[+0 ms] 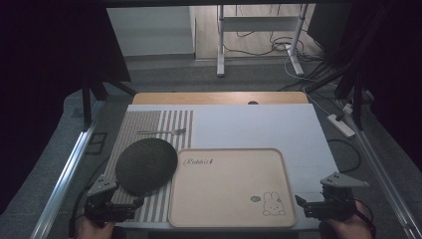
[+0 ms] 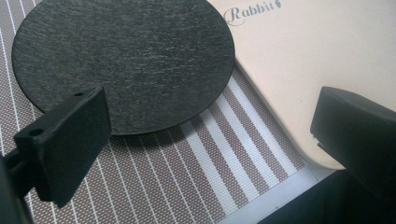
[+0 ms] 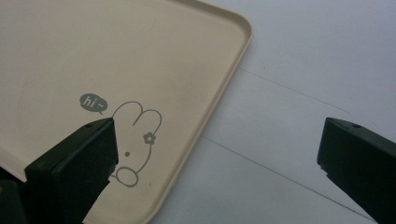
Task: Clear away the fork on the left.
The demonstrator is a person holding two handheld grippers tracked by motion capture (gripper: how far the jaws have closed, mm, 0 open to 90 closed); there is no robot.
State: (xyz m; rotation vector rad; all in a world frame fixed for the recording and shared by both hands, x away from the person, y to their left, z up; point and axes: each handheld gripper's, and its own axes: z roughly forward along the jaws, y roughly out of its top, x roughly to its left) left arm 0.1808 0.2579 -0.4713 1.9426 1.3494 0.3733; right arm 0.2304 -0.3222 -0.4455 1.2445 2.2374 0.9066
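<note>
Bench (image 1: 259,127) covered with a pale sheet; wooden edge visible at the far side. On its left part lay a striped placemat (image 1: 149,124), brown and white. A fork (image 1: 161,132) rested on the mat's far portion, lying crosswise, well apart from both tongs.

A dark round plate (image 1: 147,165), slate-like in texture, sat on the mat nearer the person. Its right rim touched or slightly overlapped the left edge of a beige tray (image 1: 229,186); which of the two, cannot tell. The tray was rectangular with rounded corners, empty, printed "Rabbit" at its far left corner and a small rabbit drawing with a "hi~" bubble at its near right corner.

Left tongs (image 1: 119,204) held at the near left corner of the bench, over the mat, just beside the plate's near rim. Jaws stood wide apart, gripping nothing; in the left gripper view one jaw lay over the plate's edge, the other over the tray's corner.

Right tongs (image 1: 308,204) held at the near right, just beside the tray's right edge. Jaws likewise wide apart and empty; in the right gripper view one jaw sat over the rabbit drawing, the other over the bare sheet.
</note>
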